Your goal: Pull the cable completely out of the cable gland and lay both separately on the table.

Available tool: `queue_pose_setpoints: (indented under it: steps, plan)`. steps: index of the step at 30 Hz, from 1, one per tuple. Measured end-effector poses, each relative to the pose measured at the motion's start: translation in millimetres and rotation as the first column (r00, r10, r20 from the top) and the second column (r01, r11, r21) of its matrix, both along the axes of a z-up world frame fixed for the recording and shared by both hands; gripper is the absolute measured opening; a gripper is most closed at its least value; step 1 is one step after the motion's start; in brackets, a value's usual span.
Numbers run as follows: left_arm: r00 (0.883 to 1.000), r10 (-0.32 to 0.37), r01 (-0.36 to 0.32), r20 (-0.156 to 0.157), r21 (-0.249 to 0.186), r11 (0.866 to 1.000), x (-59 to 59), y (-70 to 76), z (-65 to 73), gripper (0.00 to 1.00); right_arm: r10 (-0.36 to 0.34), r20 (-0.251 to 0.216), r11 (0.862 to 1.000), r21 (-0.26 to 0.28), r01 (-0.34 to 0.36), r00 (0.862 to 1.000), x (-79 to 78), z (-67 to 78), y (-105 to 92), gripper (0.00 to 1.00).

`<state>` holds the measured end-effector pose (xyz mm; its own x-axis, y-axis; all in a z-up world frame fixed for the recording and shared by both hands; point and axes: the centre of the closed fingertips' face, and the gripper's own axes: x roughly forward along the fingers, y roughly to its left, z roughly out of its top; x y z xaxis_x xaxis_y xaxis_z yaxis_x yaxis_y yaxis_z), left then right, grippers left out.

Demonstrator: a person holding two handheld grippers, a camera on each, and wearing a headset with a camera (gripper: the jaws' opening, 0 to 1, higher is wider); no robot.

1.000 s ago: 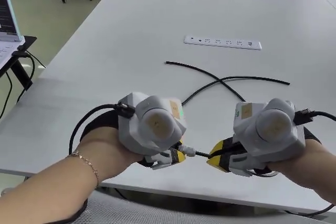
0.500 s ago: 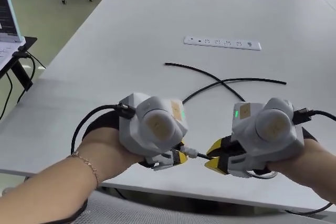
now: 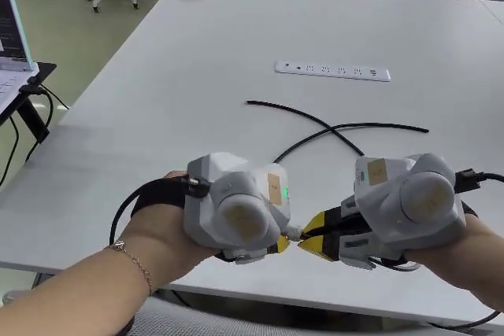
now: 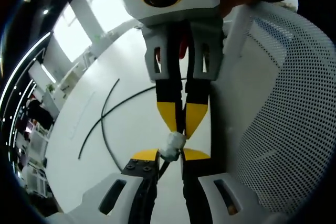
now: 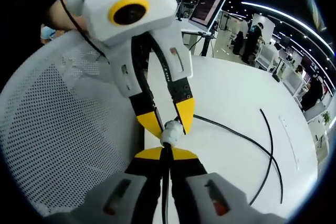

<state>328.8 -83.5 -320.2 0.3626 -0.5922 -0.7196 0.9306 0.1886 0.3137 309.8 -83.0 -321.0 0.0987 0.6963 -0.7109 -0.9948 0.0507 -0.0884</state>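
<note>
Closer together than a second ago, the left gripper (image 3: pixel 280 244) and right gripper (image 3: pixel 311 243) sit almost tip to tip, on the near side of the surface (image 3: pixel 197 76) from the power strip (image 3: pixel 331 72). The left jaws clamp the white cable gland (image 5: pixel 170 129), and the right jaws pinch its black cable (image 5: pixel 165 184). Crossed cables (image 3: pixel 315 120) lie between the grippers and the strip.

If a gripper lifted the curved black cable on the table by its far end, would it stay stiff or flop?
Probably flop: the curved cable lies in a loose bend on the table, so it would likely sag. It looks thin, so probably light and easy to push. It crosses a second cable, which might get dragged along.
</note>
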Motion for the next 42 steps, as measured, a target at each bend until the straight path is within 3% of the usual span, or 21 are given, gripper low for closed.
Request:
queue_pose_setpoints:
  steps: [7,11,16,23,32,35,42]
  plan:
    - [0.998,-0.052,0.051,0.034,0.039,0.998,-2.5,-1.4,-2.9,0.19,0.024,0.008,1.000,-0.008,-0.024,1.000,-2.3,-0.6,-0.7,0.02]
    - [0.995,-0.086,0.085,0.053,0.013,0.996,-5.5,-10.9,0.4,0.22,0.039,0.009,0.999,0.012,-0.039,0.999,-5.5,2.6,3.9,0.02]
    - [0.997,-0.074,0.074,0.022,0.031,0.997,-7.3,-5.6,-6.0,0.17,0.043,0.012,0.999,0.009,-0.043,0.999,-6.0,2.9,3.4,0.02]
    - [0.998,-0.057,0.056,0.029,0.049,0.997,-2.3,-2.4,-7.8,0.17,0.020,0.013,1.000,0.001,-0.020,1.000,-1.9,1.5,2.1,0.02]
    - [1.000,-0.029,0.028,0.008,0.087,0.996,-2.3,5.0,-13.0,0.16,-0.031,-0.014,0.997,-0.067,0.030,0.999,2.8,-12.3,-10.8,0.02]
    - [1.000,-0.011,0.011,-0.001,0.085,0.996,-1.6,7.4,-12.8,0.15,-0.062,-0.007,0.991,-0.118,0.060,0.998,7.8,-19.3,-20.6,0.02]
    - [1.000,0.002,-0.001,-0.018,0.076,0.997,-3.3,7.4,-12.7,0.15,-0.083,-0.021,0.989,-0.122,0.080,0.996,7.6,-20.3,-23.1,0.03]
